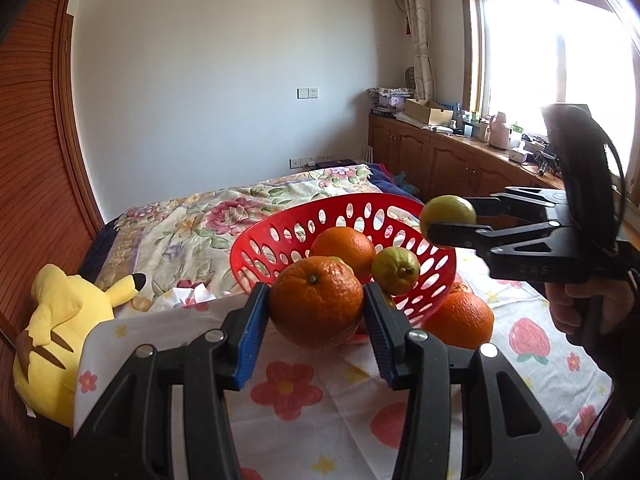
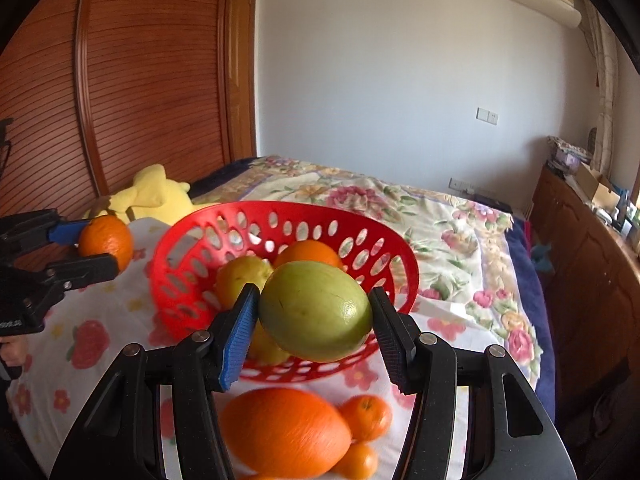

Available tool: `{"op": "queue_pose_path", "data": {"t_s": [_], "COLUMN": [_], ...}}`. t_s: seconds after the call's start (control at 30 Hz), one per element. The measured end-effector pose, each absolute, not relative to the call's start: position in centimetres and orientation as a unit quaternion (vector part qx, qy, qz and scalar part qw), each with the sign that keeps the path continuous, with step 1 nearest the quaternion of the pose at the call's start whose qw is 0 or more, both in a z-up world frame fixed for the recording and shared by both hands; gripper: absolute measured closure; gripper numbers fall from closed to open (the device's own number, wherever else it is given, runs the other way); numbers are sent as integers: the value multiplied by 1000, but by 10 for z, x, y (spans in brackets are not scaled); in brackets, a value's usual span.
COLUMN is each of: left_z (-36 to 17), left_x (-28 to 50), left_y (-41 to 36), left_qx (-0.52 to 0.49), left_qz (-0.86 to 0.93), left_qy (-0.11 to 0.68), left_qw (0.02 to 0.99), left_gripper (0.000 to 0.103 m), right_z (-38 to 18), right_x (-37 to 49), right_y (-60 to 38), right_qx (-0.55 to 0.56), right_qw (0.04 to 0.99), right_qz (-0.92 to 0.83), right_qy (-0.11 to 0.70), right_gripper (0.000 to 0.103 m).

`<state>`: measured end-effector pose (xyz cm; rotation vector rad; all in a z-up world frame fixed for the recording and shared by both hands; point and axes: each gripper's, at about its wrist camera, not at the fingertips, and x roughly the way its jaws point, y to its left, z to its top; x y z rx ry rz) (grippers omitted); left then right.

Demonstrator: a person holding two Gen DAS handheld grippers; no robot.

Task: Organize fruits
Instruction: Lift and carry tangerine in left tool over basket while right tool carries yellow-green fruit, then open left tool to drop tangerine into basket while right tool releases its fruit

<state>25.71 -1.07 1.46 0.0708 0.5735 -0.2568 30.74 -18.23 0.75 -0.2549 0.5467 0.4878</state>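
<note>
My left gripper [image 1: 316, 306] is shut on an orange [image 1: 316, 304], held in front of the red perforated basket [image 1: 352, 210]. Inside the basket lie another orange [image 1: 344, 244] and a yellow-green lemon [image 1: 396, 270]. My right gripper [image 2: 314, 314] is shut on a green-yellow lemon [image 2: 316, 312] just before the basket [image 2: 288, 216], which holds a lemon [image 2: 240, 276] and an orange [image 2: 308, 254]. From each side the other gripper shows: the right gripper [image 1: 448, 216] with its lemon [image 1: 448, 210], the left gripper [image 2: 102, 246] with its orange [image 2: 106, 242].
A large orange [image 2: 284, 432] and two small mandarins [image 2: 366, 418] lie on the flower-print cloth [image 2: 92, 344] below my right gripper; the same large orange [image 1: 460, 318] sits beside the basket. A yellow plush toy [image 1: 60, 320] lies at left. Wooden cabinets [image 1: 440, 156] line the right wall.
</note>
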Motion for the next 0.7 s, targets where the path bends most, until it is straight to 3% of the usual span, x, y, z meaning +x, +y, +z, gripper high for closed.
{"op": "queue_pose_path", "data": {"t_s": [0.7], "left_z": [-7], "left_x": [313], "left_y": [-40], "left_qx": [46], "left_qz": [-138], "left_qy": [307], "left_qw": [940], "left_gripper": [57], "right_z": [-15], "right_x": [382], "right_y": [-174], "right_qx": [-143], "right_qw": [914], "right_qz": [231], "right_qy": [302], "right_gripper": [45]}}
